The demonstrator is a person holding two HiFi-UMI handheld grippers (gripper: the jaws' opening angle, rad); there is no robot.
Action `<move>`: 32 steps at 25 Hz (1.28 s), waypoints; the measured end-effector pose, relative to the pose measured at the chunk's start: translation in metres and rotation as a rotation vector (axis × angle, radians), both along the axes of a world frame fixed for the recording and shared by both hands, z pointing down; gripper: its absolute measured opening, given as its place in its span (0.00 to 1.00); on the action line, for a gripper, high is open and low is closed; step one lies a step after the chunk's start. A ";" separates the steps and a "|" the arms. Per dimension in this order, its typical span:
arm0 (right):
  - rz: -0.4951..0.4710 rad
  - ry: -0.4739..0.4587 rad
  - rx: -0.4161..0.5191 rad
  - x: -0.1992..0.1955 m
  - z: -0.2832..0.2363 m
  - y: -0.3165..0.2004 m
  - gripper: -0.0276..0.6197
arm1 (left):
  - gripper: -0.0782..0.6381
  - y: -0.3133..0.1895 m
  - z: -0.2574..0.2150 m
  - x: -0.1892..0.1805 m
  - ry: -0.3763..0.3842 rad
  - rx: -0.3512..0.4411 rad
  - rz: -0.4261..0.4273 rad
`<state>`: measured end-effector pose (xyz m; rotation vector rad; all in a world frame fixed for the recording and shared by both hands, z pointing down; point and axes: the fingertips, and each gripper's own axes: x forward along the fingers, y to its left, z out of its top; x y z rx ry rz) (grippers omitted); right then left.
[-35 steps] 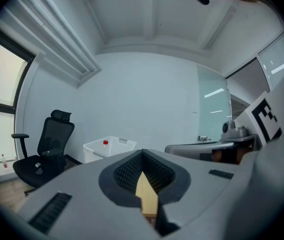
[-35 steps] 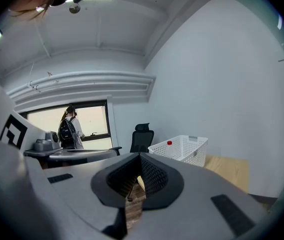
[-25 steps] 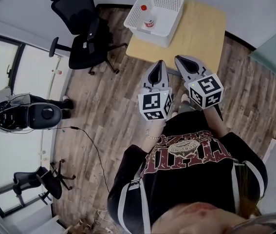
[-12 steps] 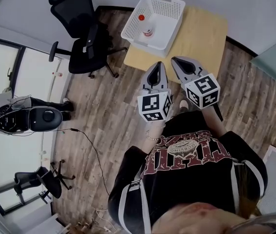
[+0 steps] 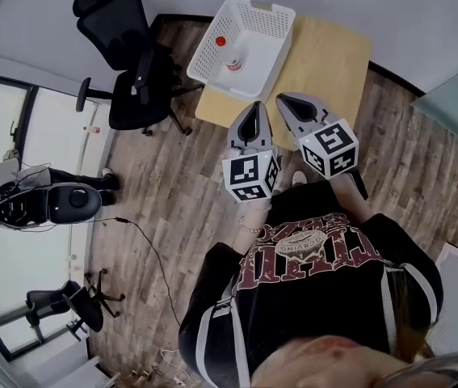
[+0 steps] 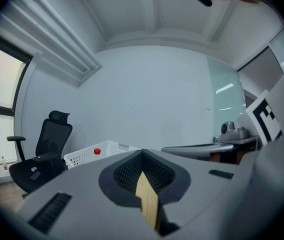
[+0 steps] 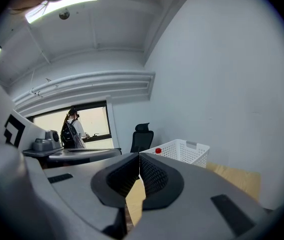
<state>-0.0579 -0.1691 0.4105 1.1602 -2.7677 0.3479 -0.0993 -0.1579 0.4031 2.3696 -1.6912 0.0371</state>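
The left gripper [image 5: 254, 108] and the right gripper [image 5: 283, 99] hang side by side over the near edge of the small light wooden table [image 5: 329, 59], each with its jaws pressed together on nothing. A white plastic lattice basket [image 5: 271, 10] sits on the table's left part and holds a red-capped clear bottle [image 5: 229, 56]. A black office chair [image 5: 128, 63] stands just left of the table.

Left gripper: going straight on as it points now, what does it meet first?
Probably the white basket on the wooden table: it sits just left of the shut tips of the left gripper, wall behind. Depth is unclear, so it could slip past the basket's right end.
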 end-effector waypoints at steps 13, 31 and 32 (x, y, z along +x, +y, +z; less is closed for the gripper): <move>0.085 -0.001 -0.013 0.023 0.007 -0.038 0.07 | 0.18 -0.046 0.006 0.014 -0.004 -0.012 0.067; 0.119 0.028 -0.051 -0.010 0.028 -0.106 0.07 | 0.18 -0.120 0.023 -0.028 -0.002 -0.051 0.078; 0.122 0.031 -0.056 -0.013 0.030 -0.111 0.07 | 0.18 -0.126 0.024 -0.032 -0.004 -0.054 0.076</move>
